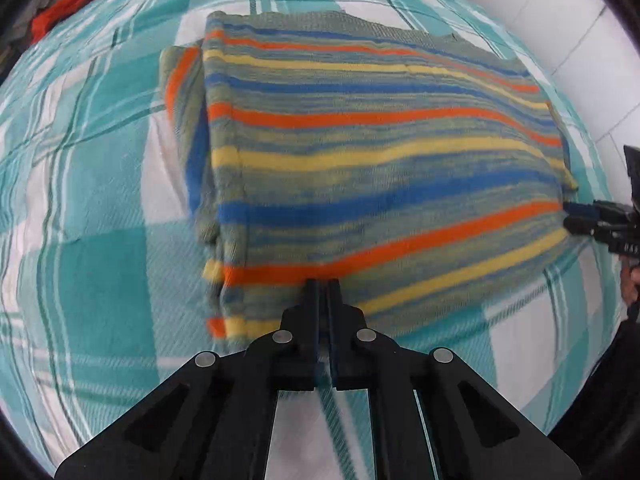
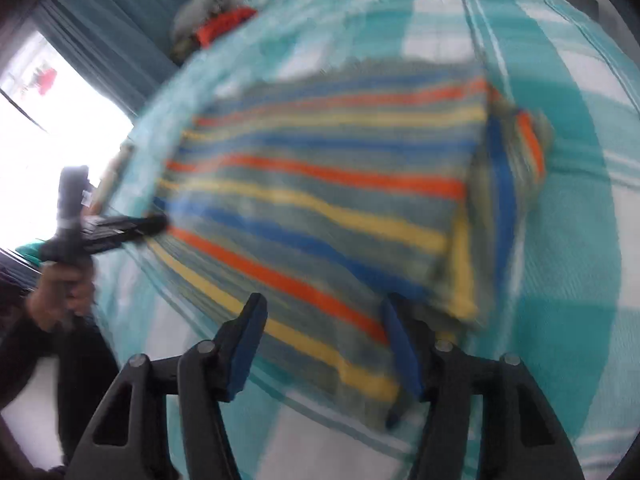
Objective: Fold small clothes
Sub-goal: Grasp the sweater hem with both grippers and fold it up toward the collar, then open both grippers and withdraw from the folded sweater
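A striped garment (image 1: 360,160) in grey-green, blue, orange and yellow lies folded on the bed; it also shows, blurred, in the right wrist view (image 2: 328,208). My left gripper (image 1: 323,282) is shut on the garment's near edge. In the right wrist view it (image 2: 156,224) pinches the garment's left edge. My right gripper (image 2: 324,312) is open, its blue-padded fingers (image 2: 248,344) astride the garment's near edge with cloth between them. In the left wrist view it (image 1: 570,214) sits at the garment's right edge.
The bed has a teal and white plaid cover (image 1: 100,200). A red cloth (image 1: 64,8) lies at the far left edge, also in the right wrist view (image 2: 224,24). A white tiled wall (image 1: 560,12) is at the right. A window (image 2: 48,128) and curtain are at the left.
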`<state>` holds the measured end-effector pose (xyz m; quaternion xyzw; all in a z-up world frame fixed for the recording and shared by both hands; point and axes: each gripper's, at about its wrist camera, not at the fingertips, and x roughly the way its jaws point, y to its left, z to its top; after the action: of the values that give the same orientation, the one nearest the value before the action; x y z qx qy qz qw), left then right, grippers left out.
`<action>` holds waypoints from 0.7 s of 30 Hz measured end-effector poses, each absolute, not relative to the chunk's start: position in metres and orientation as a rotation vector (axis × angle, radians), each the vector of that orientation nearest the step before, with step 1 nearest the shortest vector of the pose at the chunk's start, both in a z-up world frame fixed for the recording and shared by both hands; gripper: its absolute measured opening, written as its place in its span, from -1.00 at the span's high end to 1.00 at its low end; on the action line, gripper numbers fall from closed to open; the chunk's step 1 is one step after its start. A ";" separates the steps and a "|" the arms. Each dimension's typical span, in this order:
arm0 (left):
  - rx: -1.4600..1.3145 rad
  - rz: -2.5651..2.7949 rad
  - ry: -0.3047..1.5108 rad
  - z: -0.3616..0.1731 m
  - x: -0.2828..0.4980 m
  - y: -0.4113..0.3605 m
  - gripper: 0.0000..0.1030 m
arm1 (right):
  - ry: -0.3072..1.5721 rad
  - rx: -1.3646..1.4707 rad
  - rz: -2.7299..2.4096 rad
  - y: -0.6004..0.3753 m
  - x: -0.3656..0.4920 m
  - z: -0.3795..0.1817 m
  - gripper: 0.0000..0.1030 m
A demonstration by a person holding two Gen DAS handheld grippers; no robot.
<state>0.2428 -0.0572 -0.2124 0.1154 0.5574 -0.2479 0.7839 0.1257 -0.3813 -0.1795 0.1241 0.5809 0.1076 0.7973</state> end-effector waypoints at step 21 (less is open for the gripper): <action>0.355 -0.333 0.938 -0.150 0.061 -0.076 -0.71 | 0.929 0.376 -0.124 -0.389 -0.032 -0.148 -0.40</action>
<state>0.0606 -0.0758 -0.1501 0.1696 0.4475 -0.1590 0.8635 -0.0316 -0.3889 -0.1476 0.1803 0.4452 -0.0595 0.8751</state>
